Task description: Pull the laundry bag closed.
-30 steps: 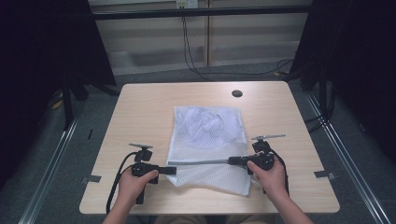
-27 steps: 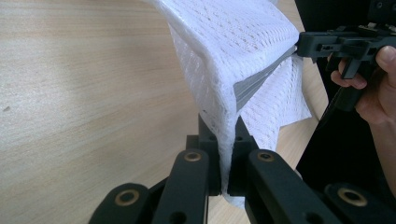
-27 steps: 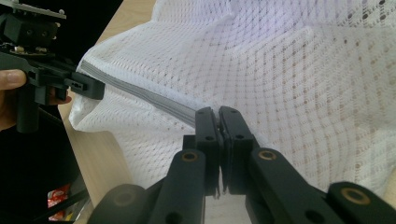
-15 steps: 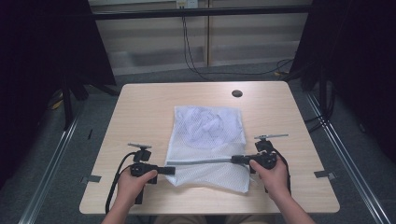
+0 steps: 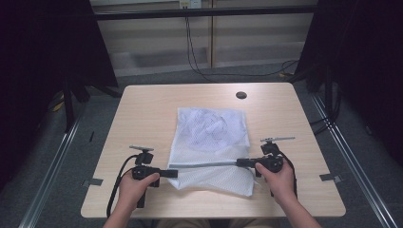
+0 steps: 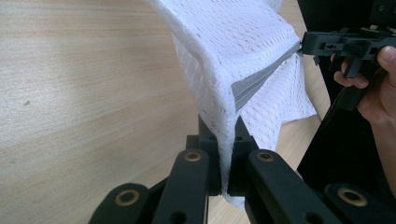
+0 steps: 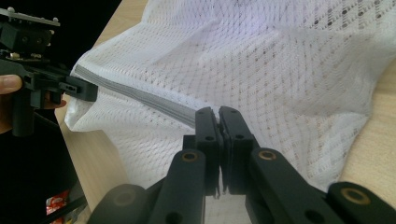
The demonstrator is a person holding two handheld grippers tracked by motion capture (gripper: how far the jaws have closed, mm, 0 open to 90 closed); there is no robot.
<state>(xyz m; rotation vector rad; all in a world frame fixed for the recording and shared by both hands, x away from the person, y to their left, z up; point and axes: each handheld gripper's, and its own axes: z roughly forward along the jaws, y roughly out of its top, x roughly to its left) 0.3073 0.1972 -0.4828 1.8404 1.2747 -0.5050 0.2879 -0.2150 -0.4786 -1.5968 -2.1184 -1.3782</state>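
The left gripper (image 5: pixel 172 173) sits at the near left of the table (image 5: pixel 142 109), its fingers (image 6: pixel 239 135) clamped on the left end of the mesh bag's (image 5: pixel 211 137) grey band (image 5: pixel 204 165); in the left gripper view the white mesh (image 6: pixel 233 42) passes straight down between the closed fingers, so the hold is on fabric and band together. The bag lies at the middle of the table, its far part flat and bunched, its near edge lifted off the wood. The band runs taut from left to right between the two hands, which suggests each gripper holds one end of that hem so the bag can be stretched or straightened without slipping. The right gripper (image 5: pixel 240 163) is at the near right, and its fingers (image 7: pixel 205 123) are also shut on the band, pinching it where it meets the mesh. Hard to make out: whether the bag holds anything, since the mesh folds over itself; whether the band is a zipper or a plain hem; and the bag's near corner below the band, partly hidden by the right hand (image 5: pixel 278 178). A small dark disc (image 5: pixel 241 95) sits near the far edge; its purpose cannot be told.
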